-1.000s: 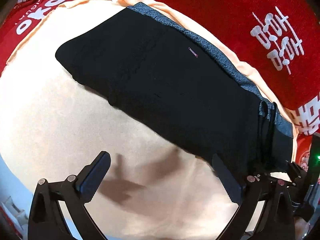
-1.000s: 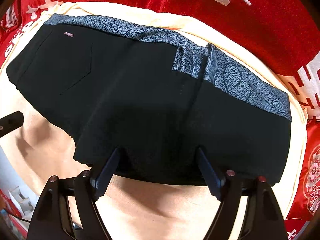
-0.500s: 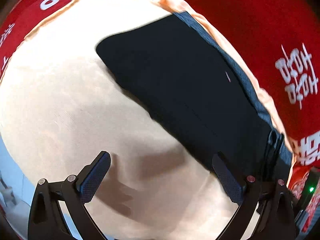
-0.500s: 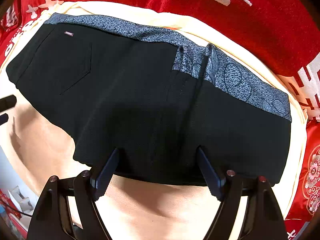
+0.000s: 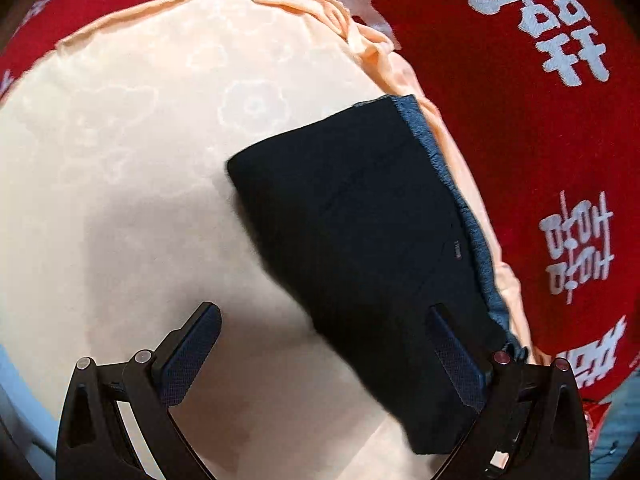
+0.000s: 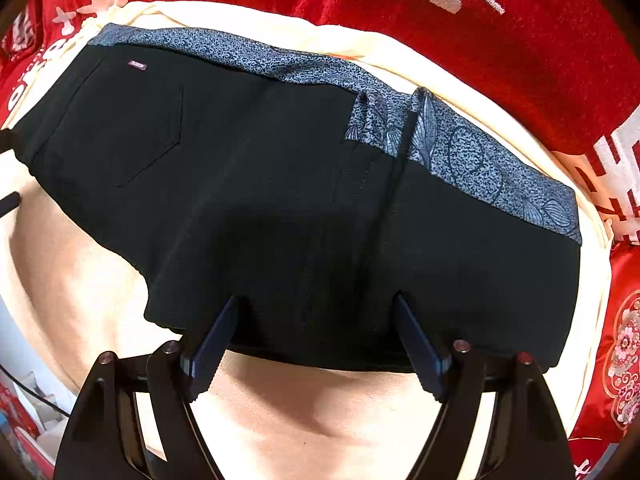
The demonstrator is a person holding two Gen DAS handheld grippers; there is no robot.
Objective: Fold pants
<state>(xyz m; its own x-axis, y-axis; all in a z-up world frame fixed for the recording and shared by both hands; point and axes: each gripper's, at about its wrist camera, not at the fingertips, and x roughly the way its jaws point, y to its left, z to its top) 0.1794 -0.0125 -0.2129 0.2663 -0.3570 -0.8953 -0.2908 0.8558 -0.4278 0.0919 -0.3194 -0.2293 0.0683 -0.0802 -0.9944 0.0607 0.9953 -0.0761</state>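
The black pants (image 6: 280, 184) lie folded into a broad band on a peach cloth (image 6: 80, 280), with a blue-grey patterned waistband (image 6: 472, 152) along the far edge. My right gripper (image 6: 316, 320) points down over their near edge. It is open, and its fingertips (image 6: 218, 332) straddle the black fabric without pinching it. In the left wrist view the pants (image 5: 360, 232) run from the middle down to the lower right. My left gripper (image 5: 326, 344) is open beside their end. Its right finger (image 5: 456, 356) is over the black fabric and its left finger (image 5: 196, 348) is over bare cloth.
The peach cloth (image 5: 140, 140) lies on a red cover (image 5: 520, 120) with white characters, which surrounds it on the far and right sides. The cloth's far edge is rumpled (image 5: 360, 36). Clutter shows beyond the lower left edge (image 6: 24, 400).
In the left wrist view the scene has rolled and slid: the pants now sit lower right, and more bare peach cloth fills the left. The right gripper and the pants below it have not moved.
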